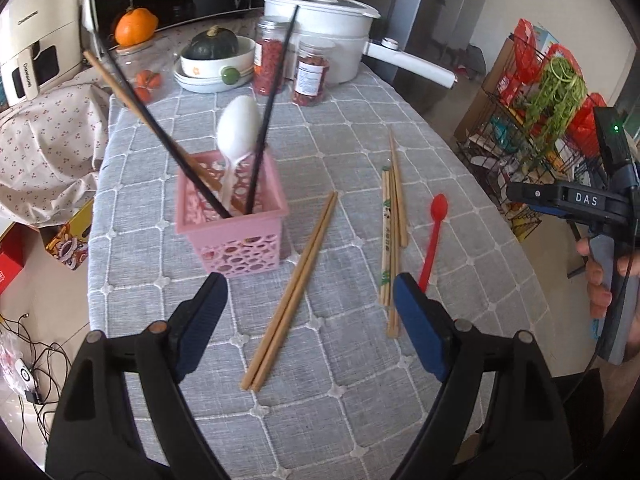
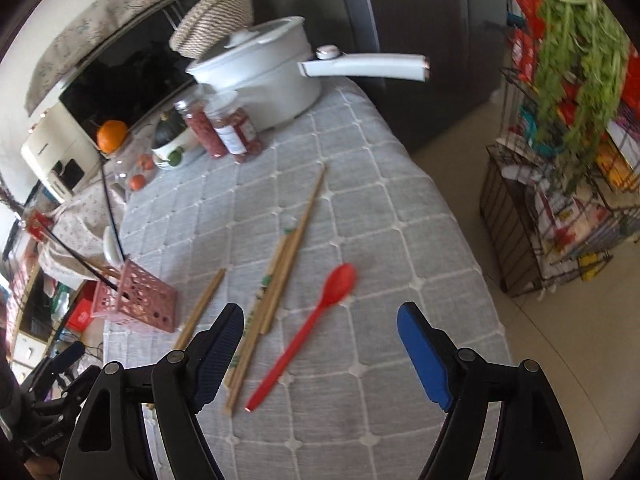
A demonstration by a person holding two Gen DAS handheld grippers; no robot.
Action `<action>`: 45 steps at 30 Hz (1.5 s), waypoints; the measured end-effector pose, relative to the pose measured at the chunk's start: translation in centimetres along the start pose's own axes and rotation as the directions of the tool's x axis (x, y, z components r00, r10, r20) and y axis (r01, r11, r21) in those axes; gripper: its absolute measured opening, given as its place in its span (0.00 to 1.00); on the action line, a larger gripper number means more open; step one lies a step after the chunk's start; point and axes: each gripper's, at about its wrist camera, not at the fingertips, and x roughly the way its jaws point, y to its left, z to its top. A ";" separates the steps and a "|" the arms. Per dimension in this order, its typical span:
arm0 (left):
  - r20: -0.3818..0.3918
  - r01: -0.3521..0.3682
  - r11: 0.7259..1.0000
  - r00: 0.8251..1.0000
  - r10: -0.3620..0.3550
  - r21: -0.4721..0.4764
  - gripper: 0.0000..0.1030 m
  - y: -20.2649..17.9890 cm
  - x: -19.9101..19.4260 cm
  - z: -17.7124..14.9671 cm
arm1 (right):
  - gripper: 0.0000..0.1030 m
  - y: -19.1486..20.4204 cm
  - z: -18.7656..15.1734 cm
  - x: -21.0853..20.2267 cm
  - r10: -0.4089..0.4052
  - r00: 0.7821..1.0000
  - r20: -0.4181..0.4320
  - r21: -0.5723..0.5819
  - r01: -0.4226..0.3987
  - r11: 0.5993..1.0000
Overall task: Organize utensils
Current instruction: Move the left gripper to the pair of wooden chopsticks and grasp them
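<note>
A pink perforated utensil basket (image 1: 236, 224) stands on the grey quilted tablecloth (image 1: 340, 152); it holds a white spoon (image 1: 238, 128), two black chopsticks (image 1: 272, 108) and a wooden chopstick (image 1: 116, 84). A pair of wooden chopsticks (image 1: 292, 296) lies right of it, a bundle of several more chopsticks (image 1: 392, 232) further right, then a red spoon (image 1: 432, 236). My left gripper (image 1: 308, 292) is open above the pair. My right gripper (image 2: 320, 316) is open over the red spoon (image 2: 308, 328) and the bundle (image 2: 276, 276). The basket (image 2: 136, 300) shows at the left in the right wrist view.
At the table's far end stand a white pot with a long handle (image 1: 332, 36), two jars of red contents (image 1: 312, 76), a bowl with a green squash (image 1: 216, 56) and an orange pumpkin (image 1: 134, 26). A wire rack with greens (image 1: 548, 92) stands off the right edge.
</note>
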 end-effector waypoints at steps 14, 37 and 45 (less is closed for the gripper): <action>-0.144 0.019 0.995 0.990 -0.005 0.102 0.22 -5.5 9.3 3.3 | 0.78 -7.0 -0.9 0.6 0.022 0.994 -0.103 0.174 -0.004 0.985; -0.200 -0.112 0.992 0.972 0.122 0.060 0.22 -3.7 14.3 4.4 | 0.78 -5.0 -1.0 1.4 0.034 0.989 -0.142 0.045 -0.028 0.999; -0.214 -0.102 0.993 0.970 0.113 0.062 0.22 -3.6 14.5 4.5 | 0.78 -5.0 -0.9 1.7 0.041 0.988 -0.148 0.057 -0.032 0.998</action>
